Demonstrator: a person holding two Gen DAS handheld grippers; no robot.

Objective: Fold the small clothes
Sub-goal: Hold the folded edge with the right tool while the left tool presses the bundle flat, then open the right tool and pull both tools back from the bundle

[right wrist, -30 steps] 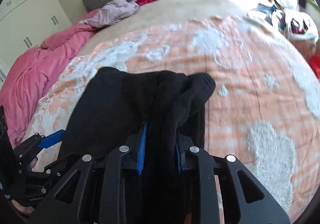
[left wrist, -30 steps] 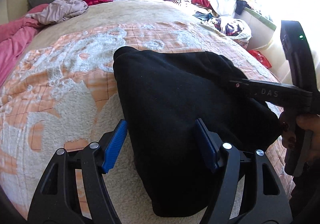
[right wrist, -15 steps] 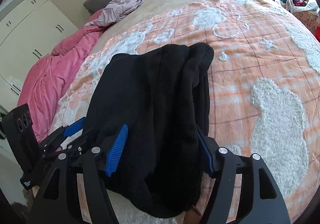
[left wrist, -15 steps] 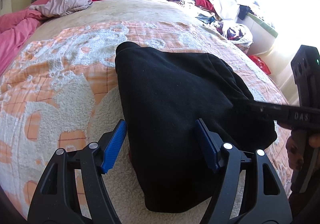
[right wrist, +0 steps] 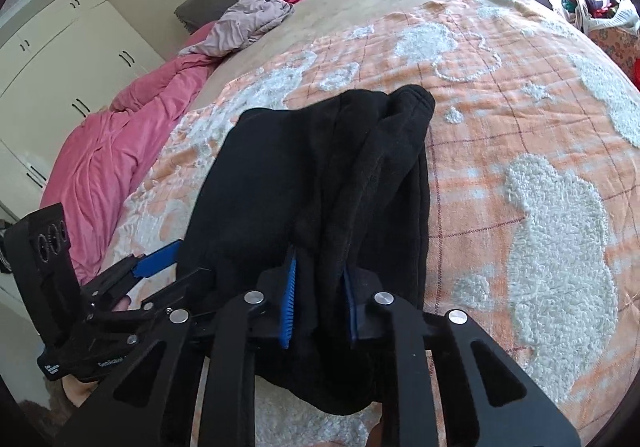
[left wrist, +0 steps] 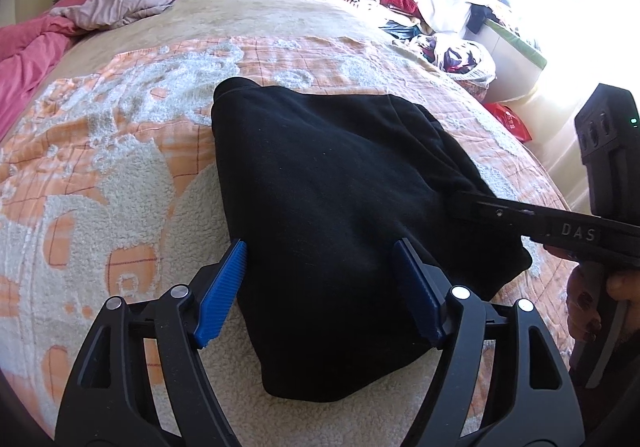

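Black garment (left wrist: pixel 332 215) lies folded on the orange-and-white blanket (left wrist: pixel 120 167); we hold our left gripper (left wrist: pixel 320 287) wide open, its blue pads straddling the near edge, while our right gripper (right wrist: pixel 318 307) is clamped on a bunched fold at the garment's right side.

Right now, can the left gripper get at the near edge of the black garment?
Probably yes: the left gripper is open, its fingers straddle the black garment, and nothing lies between them.
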